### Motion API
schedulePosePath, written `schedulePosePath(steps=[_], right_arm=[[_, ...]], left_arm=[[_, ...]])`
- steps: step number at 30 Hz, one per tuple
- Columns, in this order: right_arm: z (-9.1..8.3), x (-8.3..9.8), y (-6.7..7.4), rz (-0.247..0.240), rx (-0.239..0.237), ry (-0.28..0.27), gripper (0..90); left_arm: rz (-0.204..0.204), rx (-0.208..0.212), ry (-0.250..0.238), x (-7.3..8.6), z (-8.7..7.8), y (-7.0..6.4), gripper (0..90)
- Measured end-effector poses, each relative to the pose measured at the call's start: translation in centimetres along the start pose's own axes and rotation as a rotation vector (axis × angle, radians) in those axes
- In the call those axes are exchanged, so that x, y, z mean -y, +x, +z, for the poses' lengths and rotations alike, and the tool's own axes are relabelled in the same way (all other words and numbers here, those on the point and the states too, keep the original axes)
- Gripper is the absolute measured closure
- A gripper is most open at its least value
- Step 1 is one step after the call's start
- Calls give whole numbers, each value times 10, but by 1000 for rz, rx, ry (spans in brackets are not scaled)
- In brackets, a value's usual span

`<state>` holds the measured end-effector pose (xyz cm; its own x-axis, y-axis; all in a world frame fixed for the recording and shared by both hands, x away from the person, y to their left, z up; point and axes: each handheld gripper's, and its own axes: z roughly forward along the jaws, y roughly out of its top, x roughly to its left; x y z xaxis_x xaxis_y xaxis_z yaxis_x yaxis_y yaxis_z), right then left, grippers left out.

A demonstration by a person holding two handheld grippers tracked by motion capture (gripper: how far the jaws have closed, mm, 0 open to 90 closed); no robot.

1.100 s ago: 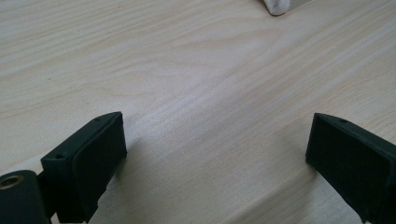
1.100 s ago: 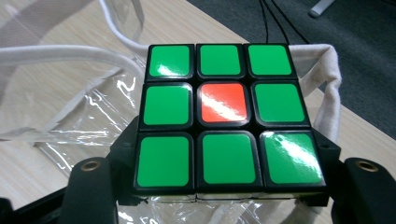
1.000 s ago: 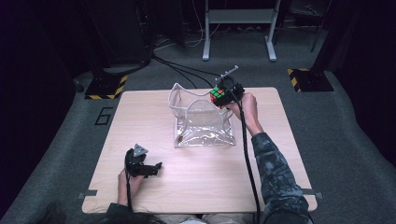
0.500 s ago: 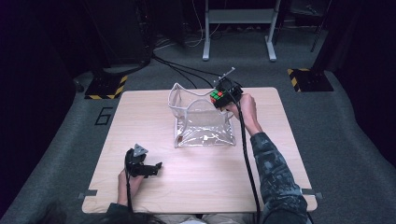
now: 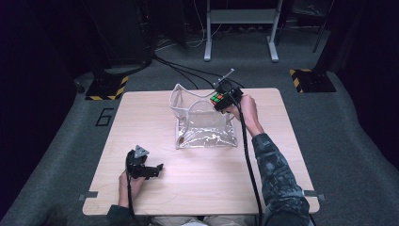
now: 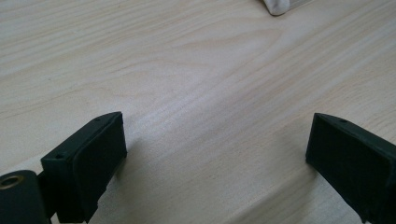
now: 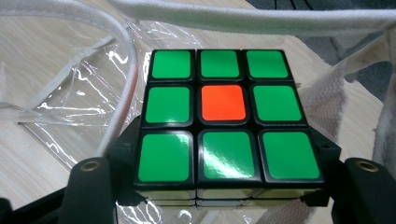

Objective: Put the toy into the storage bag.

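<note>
A puzzle cube (image 7: 223,116) with a green face and a red centre square sits between the jaws of my right gripper (image 7: 224,186), which is shut on it. In the high view the cube (image 5: 218,99) hangs at the upper right rim of a clear plastic bag (image 5: 204,125) with white fabric trim, its mouth standing open. The bag's white trim (image 7: 122,84) curves just beyond the cube. My left gripper (image 5: 149,170) rests low on the table near the front left, open, with bare wood between its jaws (image 6: 219,154).
The light wooden table (image 5: 141,122) holds the bag in its middle. A corner of the bag's white trim (image 6: 280,5) shows at the top of the left gripper view. Black cables (image 5: 188,75) run over the grey floor behind the table.
</note>
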<state>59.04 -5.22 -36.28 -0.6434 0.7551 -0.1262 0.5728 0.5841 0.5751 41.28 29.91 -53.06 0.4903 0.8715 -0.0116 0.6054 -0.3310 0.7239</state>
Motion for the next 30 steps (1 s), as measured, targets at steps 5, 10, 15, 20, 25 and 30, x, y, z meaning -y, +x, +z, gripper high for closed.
schedulePosePath(steps=[5,10,15,20,25,30], right_arm=[[-2,1,1,36,-11,-1,297],[-9,3,-1,43,-34,-18,172],[-23,5,-2,41,-61,-80,119],[-39,11,2,14,-60,-120,59],[-51,18,8,-15,-58,-132,24],[-64,25,12,-30,-50,-150,8]], left_arm=[[0,0,0,0,0,0,47],[2,0,3,0,0,0,46],[2,1,0,0,0,0,47],[4,0,1,0,0,0,47],[5,0,1,0,0,0,47],[4,0,1,0,0,0,46]])
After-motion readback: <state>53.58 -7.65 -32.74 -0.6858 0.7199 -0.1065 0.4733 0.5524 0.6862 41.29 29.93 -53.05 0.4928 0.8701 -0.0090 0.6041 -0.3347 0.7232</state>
